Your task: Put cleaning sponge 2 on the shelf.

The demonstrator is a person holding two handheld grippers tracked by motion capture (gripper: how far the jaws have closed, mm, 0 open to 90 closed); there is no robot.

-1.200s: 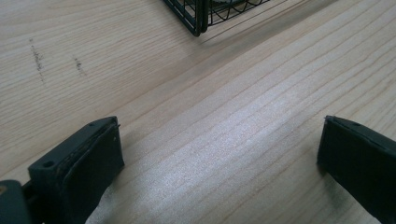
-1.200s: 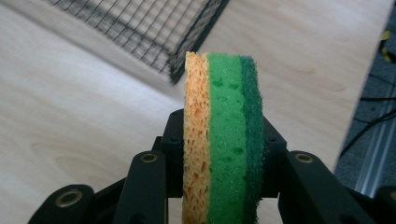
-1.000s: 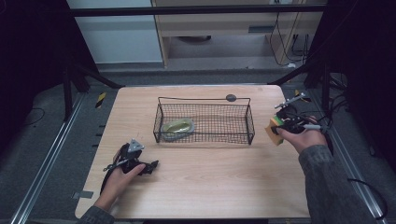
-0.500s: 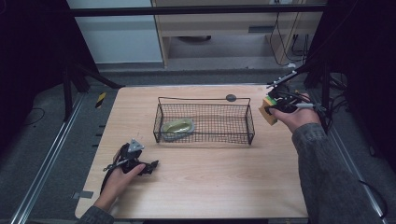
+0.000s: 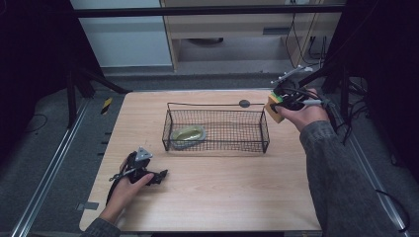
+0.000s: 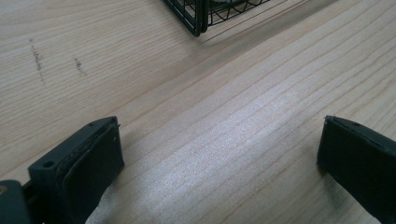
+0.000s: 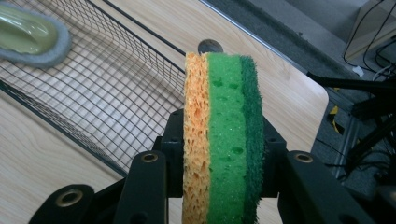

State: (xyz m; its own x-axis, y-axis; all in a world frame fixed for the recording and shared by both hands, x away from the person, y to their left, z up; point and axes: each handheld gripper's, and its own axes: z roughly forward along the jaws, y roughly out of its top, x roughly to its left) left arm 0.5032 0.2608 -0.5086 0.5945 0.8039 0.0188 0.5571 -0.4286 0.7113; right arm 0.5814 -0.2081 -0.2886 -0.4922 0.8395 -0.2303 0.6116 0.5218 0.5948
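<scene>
Since the earlier frame the right gripper (image 5: 282, 101) has carried the sponge (image 7: 223, 135) toward the upper right of the frame, beside the wire basket (image 5: 216, 129). Its fingers pinch the sponge: orange, light green and dark green layers, bottom edge cut off. A pale green object (image 5: 188, 134) in the basket is hard to identify. Resting on the desk (image 6: 196, 93) at lower left, the left gripper (image 5: 159, 176) has its fingers spread.

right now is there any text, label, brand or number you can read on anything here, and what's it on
None: no readable text in any view.
sponge held in the right gripper: plain orange and green layers, no print.
wire basket and the green item in it: no label visible.
wooden table: bare grain, faint smudges, no writing.
left gripper: no marking legible.
black and yellow striped strip beside the table: no words.
</scene>
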